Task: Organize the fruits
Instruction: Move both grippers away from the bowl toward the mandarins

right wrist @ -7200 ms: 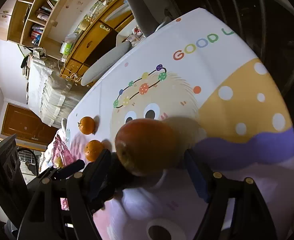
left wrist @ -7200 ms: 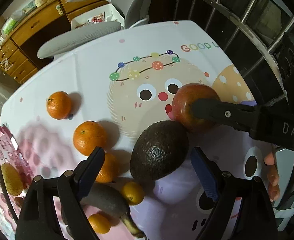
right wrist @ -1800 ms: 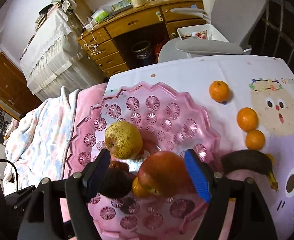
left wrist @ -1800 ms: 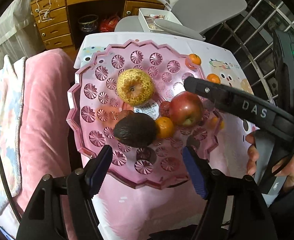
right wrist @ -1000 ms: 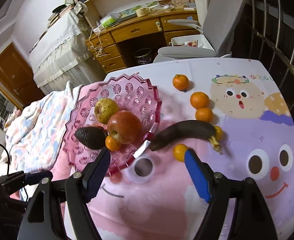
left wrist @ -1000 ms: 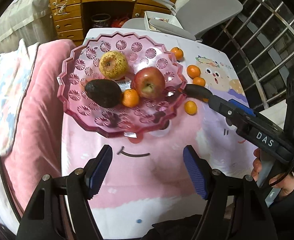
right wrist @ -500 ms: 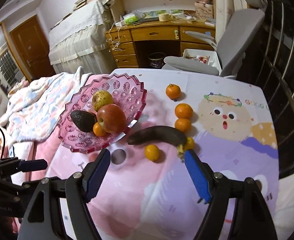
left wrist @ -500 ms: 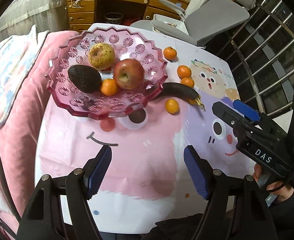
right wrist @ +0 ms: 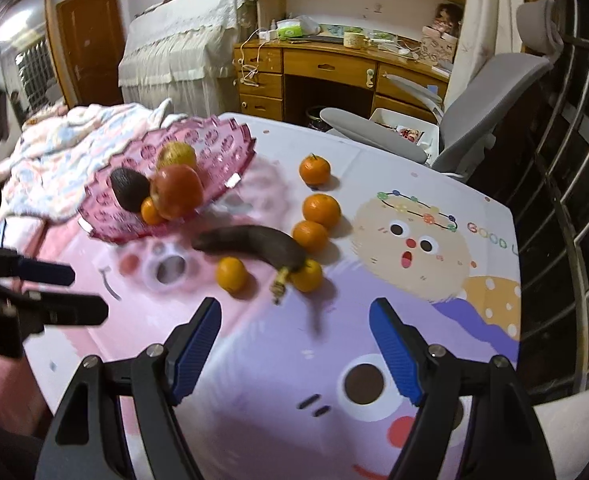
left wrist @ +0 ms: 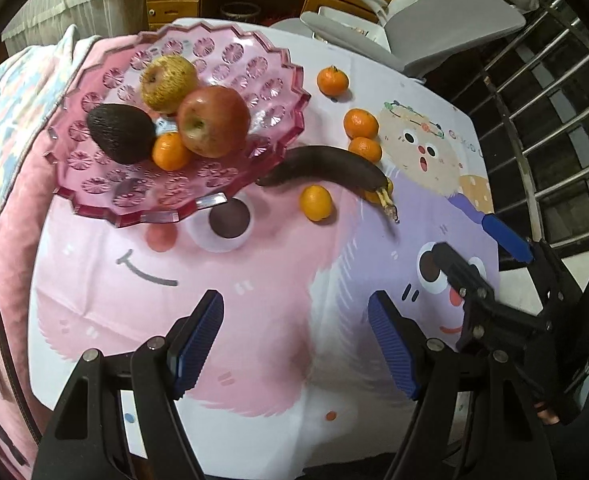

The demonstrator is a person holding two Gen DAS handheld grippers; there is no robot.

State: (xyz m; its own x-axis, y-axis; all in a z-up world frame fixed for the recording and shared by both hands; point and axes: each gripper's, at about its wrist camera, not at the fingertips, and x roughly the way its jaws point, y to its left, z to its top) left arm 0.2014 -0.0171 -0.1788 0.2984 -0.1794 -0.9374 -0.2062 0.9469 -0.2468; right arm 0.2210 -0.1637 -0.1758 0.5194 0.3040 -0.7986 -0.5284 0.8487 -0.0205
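A pink glass bowl (left wrist: 272, 80) (right wrist: 234, 148) on the cartoon tablecloth holds a red apple (left wrist: 213, 122) (right wrist: 177, 191), a dark avocado (left wrist: 120, 133) (right wrist: 129, 189), a yellow pear (left wrist: 169, 79) and one small tangerine (left wrist: 171, 151). To the right of the bowl a blackened banana (left wrist: 326, 168) (right wrist: 254, 242) lies among several loose tangerines (left wrist: 315, 202) (right wrist: 321, 210). My left gripper (left wrist: 296, 316) hangs open and empty over the pink cloth, well short of the bowl. My right gripper (right wrist: 294, 320) is open and empty too, just short of the banana's stem.
A grey office chair (right wrist: 486, 92) and a wooden desk (right wrist: 334, 68) stand beyond the table's far edge. A metal railing (right wrist: 566, 200) runs along the right side. A patterned blanket (right wrist: 74, 148) lies to the left of the bowl.
Both grippers have drawn back from the bowl towards the table's near side and rolled. The apple and avocado, once between the jaws, now rest in the bowl.
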